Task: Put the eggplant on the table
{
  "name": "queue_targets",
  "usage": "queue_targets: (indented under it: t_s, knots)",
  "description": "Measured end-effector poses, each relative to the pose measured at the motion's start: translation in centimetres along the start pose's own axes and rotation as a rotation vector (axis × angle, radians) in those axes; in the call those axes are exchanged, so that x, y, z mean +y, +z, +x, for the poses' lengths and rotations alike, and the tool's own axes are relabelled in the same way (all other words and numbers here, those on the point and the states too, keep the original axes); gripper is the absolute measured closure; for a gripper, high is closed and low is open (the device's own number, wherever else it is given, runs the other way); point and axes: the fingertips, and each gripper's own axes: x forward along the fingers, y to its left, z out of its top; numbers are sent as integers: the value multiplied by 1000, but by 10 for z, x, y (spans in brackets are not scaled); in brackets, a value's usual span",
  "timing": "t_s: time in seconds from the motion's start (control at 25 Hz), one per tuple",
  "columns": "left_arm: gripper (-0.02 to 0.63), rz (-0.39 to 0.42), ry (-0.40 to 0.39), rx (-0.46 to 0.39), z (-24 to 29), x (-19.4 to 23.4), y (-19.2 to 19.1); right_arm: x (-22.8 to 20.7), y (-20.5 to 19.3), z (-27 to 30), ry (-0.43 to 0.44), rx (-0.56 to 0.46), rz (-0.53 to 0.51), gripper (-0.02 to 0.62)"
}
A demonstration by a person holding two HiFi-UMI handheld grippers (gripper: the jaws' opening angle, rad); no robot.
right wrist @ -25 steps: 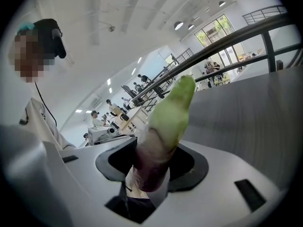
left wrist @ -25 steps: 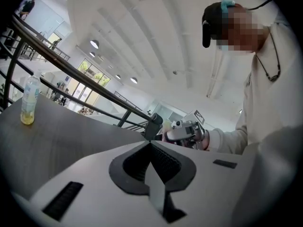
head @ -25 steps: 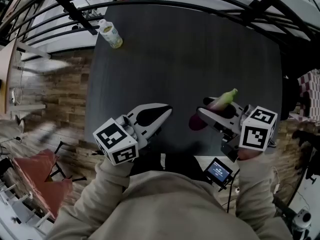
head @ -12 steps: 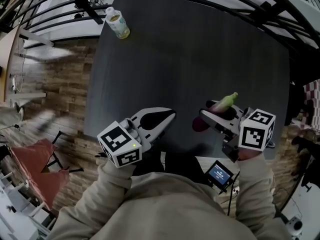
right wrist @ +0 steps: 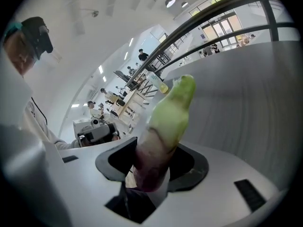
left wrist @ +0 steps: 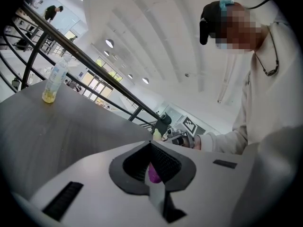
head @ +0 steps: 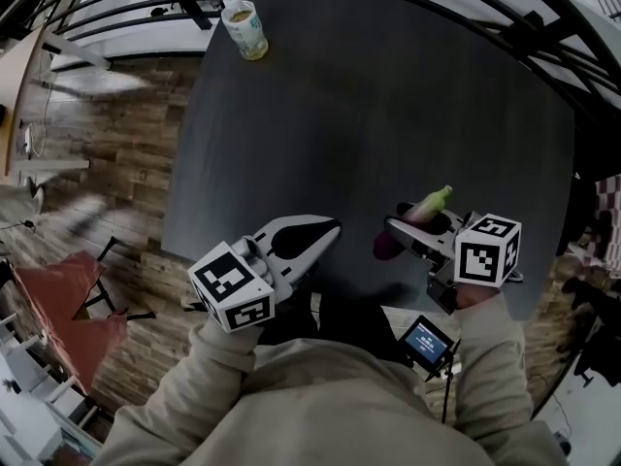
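Note:
The eggplant, purple with a green tip, is held crosswise in my right gripper, just above the near right part of the dark table. In the right gripper view the eggplant stands up between the black pads, green end pointing away, and the right gripper is shut on its purple part. My left gripper hovers to the left of it over the table's near edge. Its jaws meet at the tips with nothing in them. The left gripper points toward the eggplant's green tip.
A plastic bottle with yellowish liquid stands at the table's far left corner, also in view as the bottle. A curved black railing runs behind the table. A red chair sits on the wood floor at left. A small screen hangs at my waist.
Both grippers have sunk toward the table, the right one more, with the eggplant still in it. The head camera has shifted, so the bottle sits higher in the picture.

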Motion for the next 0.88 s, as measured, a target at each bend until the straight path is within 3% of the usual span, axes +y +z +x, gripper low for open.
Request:
queue_targets:
  t_s: [0.88]
  knots:
    - [600, -72, 65, -13, -21, 26, -19, -64, -54, 53, -102, 197, 41, 399]
